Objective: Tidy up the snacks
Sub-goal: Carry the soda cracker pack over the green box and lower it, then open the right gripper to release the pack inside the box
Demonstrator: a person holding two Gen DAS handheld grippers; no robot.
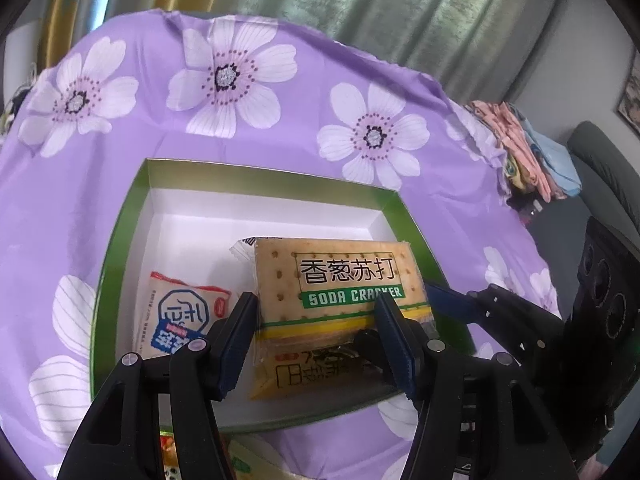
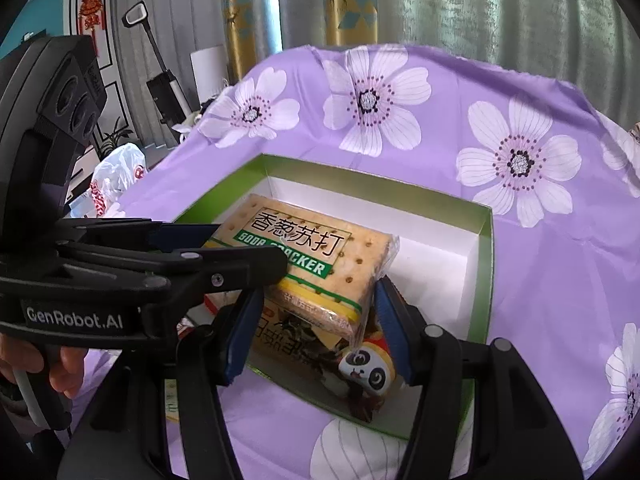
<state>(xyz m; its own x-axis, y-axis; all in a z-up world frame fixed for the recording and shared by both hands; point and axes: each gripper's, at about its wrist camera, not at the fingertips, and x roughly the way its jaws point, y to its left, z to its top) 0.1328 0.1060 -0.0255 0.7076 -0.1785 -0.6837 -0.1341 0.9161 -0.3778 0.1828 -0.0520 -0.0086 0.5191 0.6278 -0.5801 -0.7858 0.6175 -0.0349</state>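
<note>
Both grippers hold one load: the left gripper (image 1: pixel 316 344) and the right gripper (image 2: pixel 316 328) each have their fingers part-closed on the sides of a tan, plastic-wrapped soda cracker packet (image 1: pixel 340 284), held over a shallow green-walled, white-floored cardboard box (image 1: pixel 120 240). Judged step: lowering the packet in beside the small orange-and-white snack pouch (image 1: pixel 180 312) on the box floor. Next move: set down level, then open both; the purple floral-clothed desk (image 1: pixel 240 140) beyond is bare toward its far edge.

cloth (image 1: pixel 280 152): purple, white flowers | box (image 1: pixel 120 240): green rim, white inside | soda cracker pack (image 1: pixel 340 280): tan, green band, yellow stripe
</note>
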